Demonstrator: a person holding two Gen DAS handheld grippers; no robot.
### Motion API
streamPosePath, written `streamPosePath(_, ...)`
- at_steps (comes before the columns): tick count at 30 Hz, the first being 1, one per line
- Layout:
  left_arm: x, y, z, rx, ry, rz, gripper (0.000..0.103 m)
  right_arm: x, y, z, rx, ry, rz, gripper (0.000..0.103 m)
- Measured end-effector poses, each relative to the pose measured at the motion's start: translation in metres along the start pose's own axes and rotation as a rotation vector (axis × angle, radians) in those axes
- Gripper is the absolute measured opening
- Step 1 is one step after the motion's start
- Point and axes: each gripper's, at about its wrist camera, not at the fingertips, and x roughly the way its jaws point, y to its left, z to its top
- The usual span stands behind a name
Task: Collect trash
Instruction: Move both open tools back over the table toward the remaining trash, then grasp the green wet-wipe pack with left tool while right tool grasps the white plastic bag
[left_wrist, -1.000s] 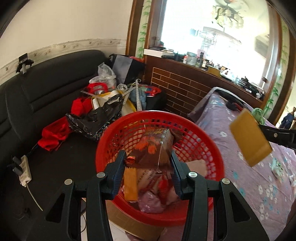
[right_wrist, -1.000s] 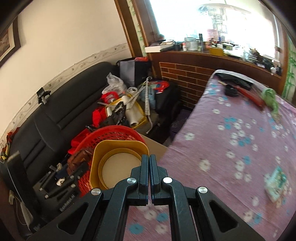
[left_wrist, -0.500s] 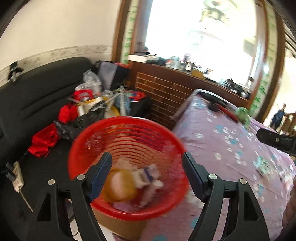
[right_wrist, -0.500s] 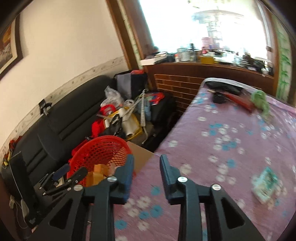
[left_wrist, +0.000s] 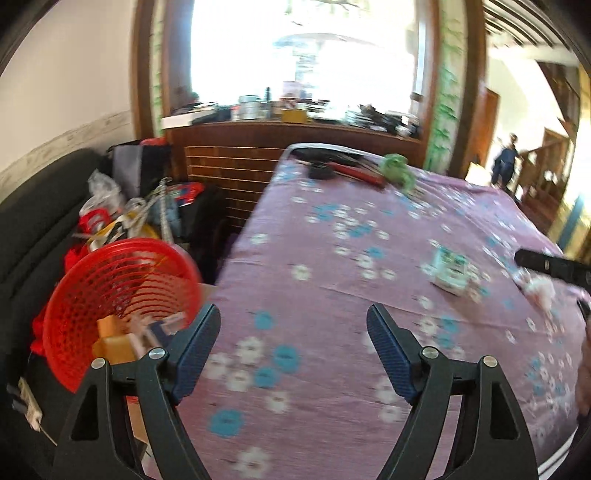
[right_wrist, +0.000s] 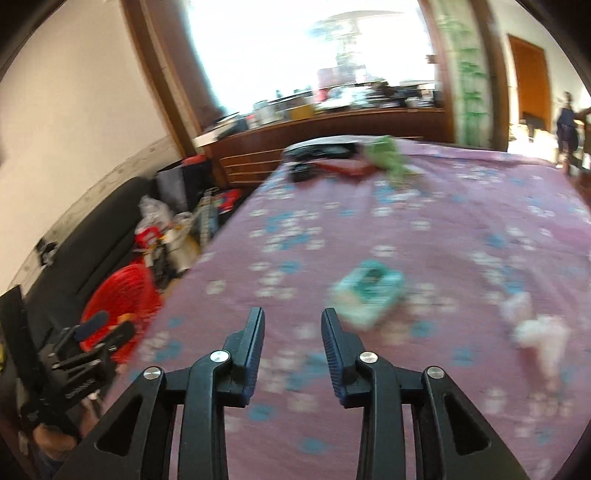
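Left wrist view: the left gripper is spread wide with nothing between its fingers, hanging over a purple flowered tablecloth. Off to its left, just past the table edge, sits the red mesh basket with some yellowish and whitish trash in it. Ahead and to the right on the cloth is a teal and white packet, and further right a crumpled pinkish-white wad under the dark tip of the other tool. Behind the basket there's a black sofa piled with bags and clutter, then a brick-pattern counter and a big bright window.

Right wrist view: pretty motion-blurred. The right gripper is partly open, a moderate gap, holding nothing. The packet lies just ahead and slightly right of its fingertips, the pale wad well off to the right. The basket is down left beside the table, and the left gripper is in front of it. At the far end of the table there's some green stuff and dark items.
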Motion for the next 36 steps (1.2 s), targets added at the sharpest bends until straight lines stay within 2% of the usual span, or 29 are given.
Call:
streamPosePath(5,0.005,-0.046,0.005,0.081,0.046,-0.073,0.085,-0.024,-0.103,0.005,0.105,-0.024,-0.177,0.05)
streamPosePath(8,0.011,-0.076,0.01,0.137,0.082,-0.128,0.086,-0.028,-0.162,0.005,0.188,-0.015,-0.227,0.053)
streamPosePath(11,0.022,-0.104,0.016,0.169,0.122,-0.176,0.086,-0.025,-0.214,-0.001,0.302,0.001,-0.204,0.054)
streamPosePath(14,0.033,-0.124,0.022,0.179,0.167,-0.218,0.087,-0.014,-0.246,-0.012,0.387,0.033,-0.125,0.054)
streamPosePath(17,0.048,-0.137,0.029,0.161,0.209,-0.248,0.087,-0.006,-0.246,-0.018,0.404,0.051,-0.041,0.054)
streamPosePath(19,0.059,-0.14,0.034,0.137,0.235,-0.252,0.087,-0.004,-0.232,-0.017,0.35,0.062,0.007,0.055)
streamPosePath(23,0.084,-0.146,0.047,0.104,0.262,-0.226,0.087,0.006,-0.187,-0.02,0.163,0.108,0.022,0.058)
streamPosePath(26,0.099,-0.155,0.053,0.108,0.272,-0.202,0.087,0.017,-0.159,-0.026,0.034,0.147,-0.007,0.058)
streamPosePath(27,0.104,-0.16,0.054,0.119,0.273,-0.192,0.087,0.018,-0.158,-0.029,0.016,0.149,-0.018,0.055)
streamPosePath(28,0.108,-0.165,0.055,0.135,0.274,-0.18,0.087,0.02,-0.154,-0.031,-0.005,0.154,-0.017,0.041)
streamPosePath(29,0.113,-0.17,0.055,0.152,0.274,-0.171,0.087,0.02,-0.152,-0.033,-0.013,0.16,-0.004,0.036)
streamPosePath(33,0.134,-0.196,0.048,0.25,0.274,-0.088,0.087,0.02,-0.153,-0.035,-0.016,0.141,0.002,0.033)
streamPosePath(36,0.15,-0.207,0.043,0.288,0.284,-0.044,0.087,0.016,-0.157,-0.033,0.003,0.122,0.01,0.033)
